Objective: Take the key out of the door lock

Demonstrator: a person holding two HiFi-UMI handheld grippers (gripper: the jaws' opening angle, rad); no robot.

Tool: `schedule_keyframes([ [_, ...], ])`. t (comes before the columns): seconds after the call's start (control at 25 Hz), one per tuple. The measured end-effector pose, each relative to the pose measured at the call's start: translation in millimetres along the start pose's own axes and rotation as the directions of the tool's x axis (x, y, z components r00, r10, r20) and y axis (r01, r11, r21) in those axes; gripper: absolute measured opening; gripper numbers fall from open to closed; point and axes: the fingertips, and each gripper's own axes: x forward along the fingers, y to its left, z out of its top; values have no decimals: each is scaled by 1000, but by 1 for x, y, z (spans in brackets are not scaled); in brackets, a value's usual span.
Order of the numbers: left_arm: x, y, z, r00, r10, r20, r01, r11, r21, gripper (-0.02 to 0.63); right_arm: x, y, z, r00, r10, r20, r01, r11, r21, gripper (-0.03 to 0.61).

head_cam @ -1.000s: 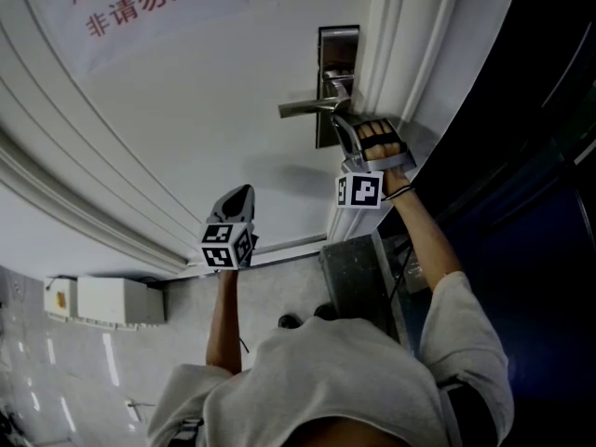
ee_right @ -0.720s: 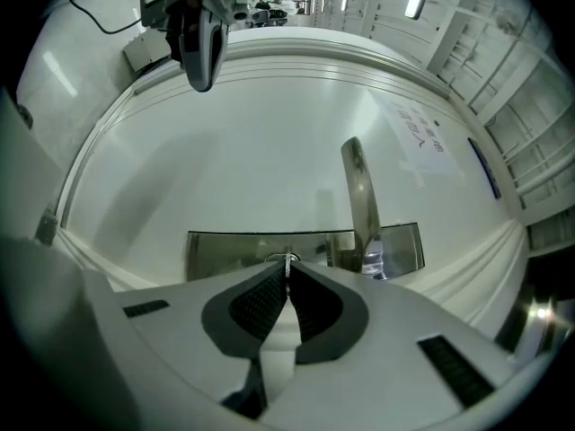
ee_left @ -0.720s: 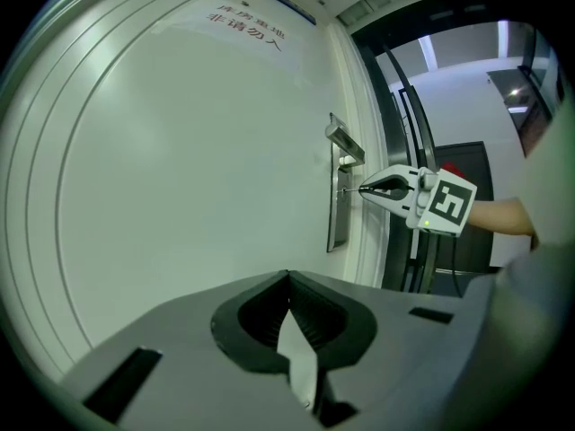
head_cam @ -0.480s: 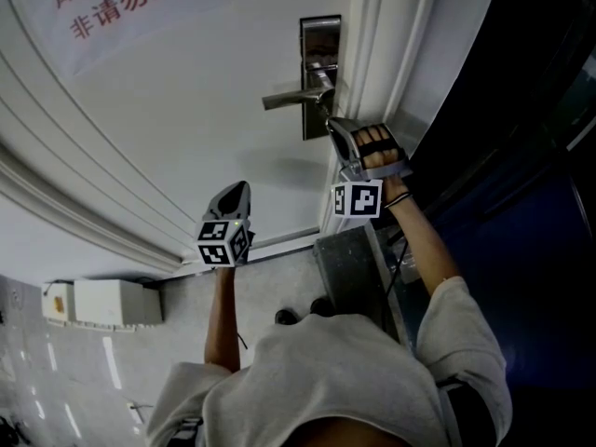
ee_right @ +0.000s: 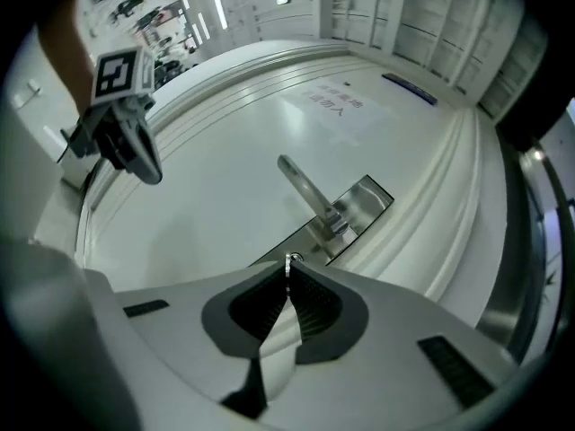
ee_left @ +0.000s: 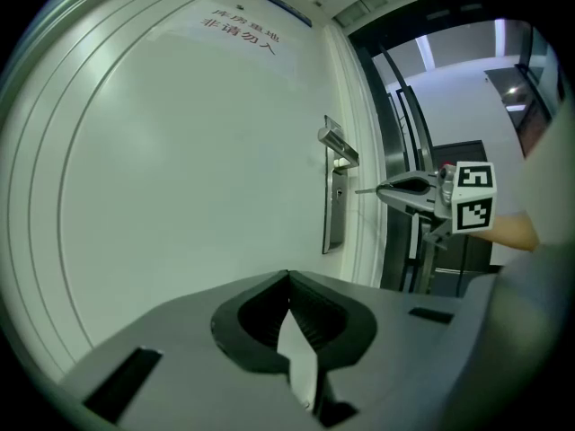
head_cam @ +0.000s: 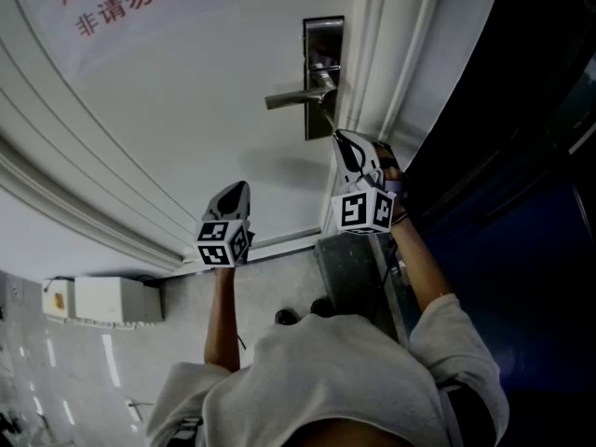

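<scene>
- One key [ee_right: 287,260]: pinched at the jaw tips of the right hand-held gripper [head_cam: 337,136], which is clamped on it in line with the keyhole, for a straight pull. It looks just clear of the lock plate [head_cam: 322,77].
- One left hand-held gripper [ee_left: 287,277]: jaws together, empty, well apart from the door [head_cam: 186,128], probably to stay out of the way.

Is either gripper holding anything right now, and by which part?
The right gripper is shut on the key, pinching its head end at the jaw tips; the blade sticks out toward the lock plate. The left gripper is shut on nothing.
</scene>
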Motion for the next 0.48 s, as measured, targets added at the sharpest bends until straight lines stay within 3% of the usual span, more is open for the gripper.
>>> schedule_keyframes([
  [0.2, 0, 1, 4, 1000, 4, 9, -4, 1000, 5, 18, -11, 9, -7, 999, 22, 36, -31, 970, 240, 31],
  [0.36, -1, 2, 5, 1000, 9, 15, -9, 1000, 5, 18, -19, 13, -21, 998, 26, 61, -53, 872, 487, 31],
  [0.48, -4, 4, 4, 1000, 16, 14, -16, 1000, 1, 18, -25, 22, -34, 998, 36, 53, -61, 800, 597, 31],
])
